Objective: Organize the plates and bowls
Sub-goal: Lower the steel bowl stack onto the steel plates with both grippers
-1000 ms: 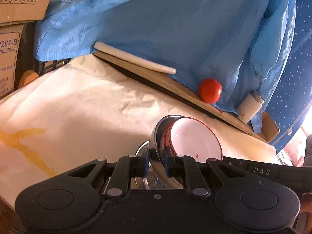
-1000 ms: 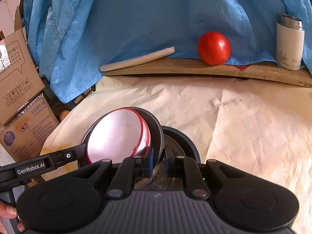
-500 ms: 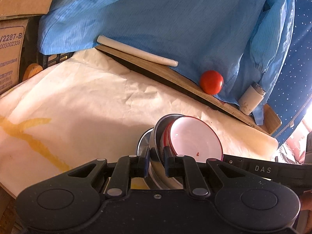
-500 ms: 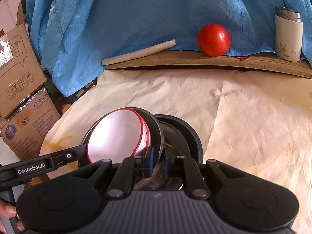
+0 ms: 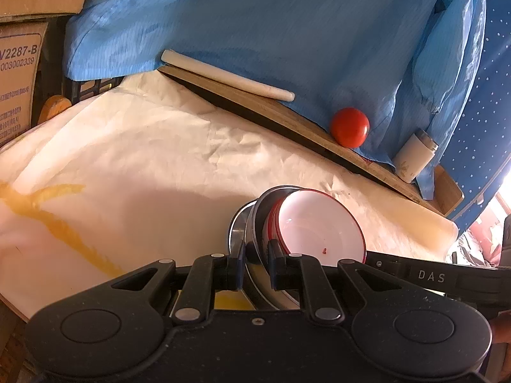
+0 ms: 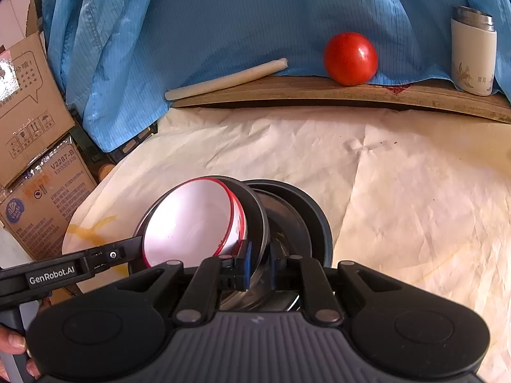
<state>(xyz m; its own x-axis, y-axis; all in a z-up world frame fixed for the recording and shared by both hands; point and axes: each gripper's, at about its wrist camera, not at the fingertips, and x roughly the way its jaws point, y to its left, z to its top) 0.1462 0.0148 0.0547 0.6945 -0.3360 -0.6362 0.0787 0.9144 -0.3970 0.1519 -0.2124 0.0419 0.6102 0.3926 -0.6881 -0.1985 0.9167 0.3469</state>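
Your left claw (image 5: 257, 263) is pinched narrow on the rim of the steel bowl (image 5: 260, 220), which stands tilted on edge at the lower centre of the left wrist view, just above the claw. The white bowl with a red rim (image 5: 322, 226) nests inside it, facing right. In the right wrist view your right claw (image 6: 259, 265) is clamped nearly closed on the same steel bowl's (image 6: 255, 214) rim from the other side, with the white bowl (image 6: 191, 223) opening toward the lower left. Just behind the pair lies a dark round pan (image 6: 306, 210) on the paper-covered tabletop (image 6: 415, 207).

At the top of that view a tomato (image 6: 350, 58), a white stick (image 6: 226, 78) and a white flask (image 6: 473, 51) rest on a wooden board (image 6: 319, 91) against blue cloth (image 6: 223, 16).

Compared with a second ago, both grips look unchanged and the bowls keep the same tilt; the tabletop and board have slid lower in both views, and more of the pan shows.
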